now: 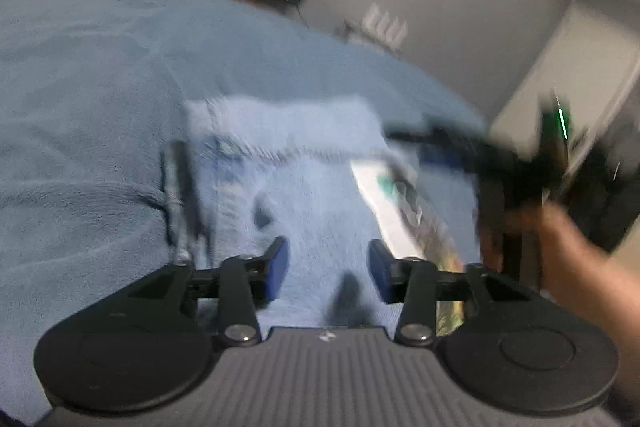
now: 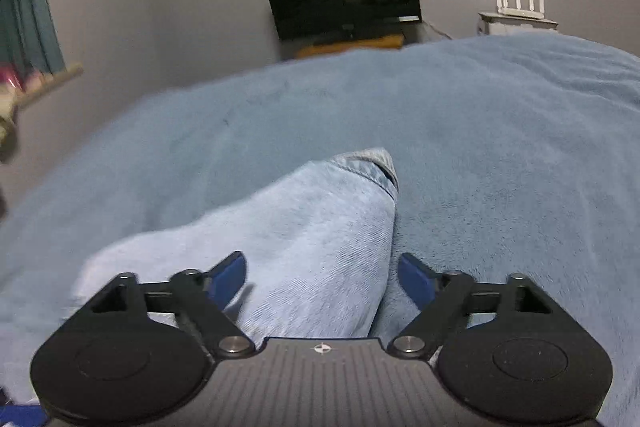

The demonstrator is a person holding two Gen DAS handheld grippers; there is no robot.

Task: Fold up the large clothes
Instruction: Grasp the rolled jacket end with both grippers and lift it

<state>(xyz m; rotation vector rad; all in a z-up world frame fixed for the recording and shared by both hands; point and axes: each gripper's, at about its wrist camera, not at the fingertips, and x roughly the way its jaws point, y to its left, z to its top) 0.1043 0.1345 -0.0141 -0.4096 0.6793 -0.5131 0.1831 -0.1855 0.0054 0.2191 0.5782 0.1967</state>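
Right wrist view: between folds, both tongs, left tongs [image 1: 328,269] and right tongs [image 2: 322,277], open and empty over jeans [image 2: 312,235] on bed [image 2: 500,147]; next, needs a fresh grip on denim.

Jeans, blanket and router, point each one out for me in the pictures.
jeans [image 2: 320,227]: right wrist view, on the middle of the pale denim leg.
blanket [image 2: 500,147]: right wrist view, on bare blue fleece right of the jeans.
router [image 2: 520,11]: right wrist view, on its white body under the antennas.
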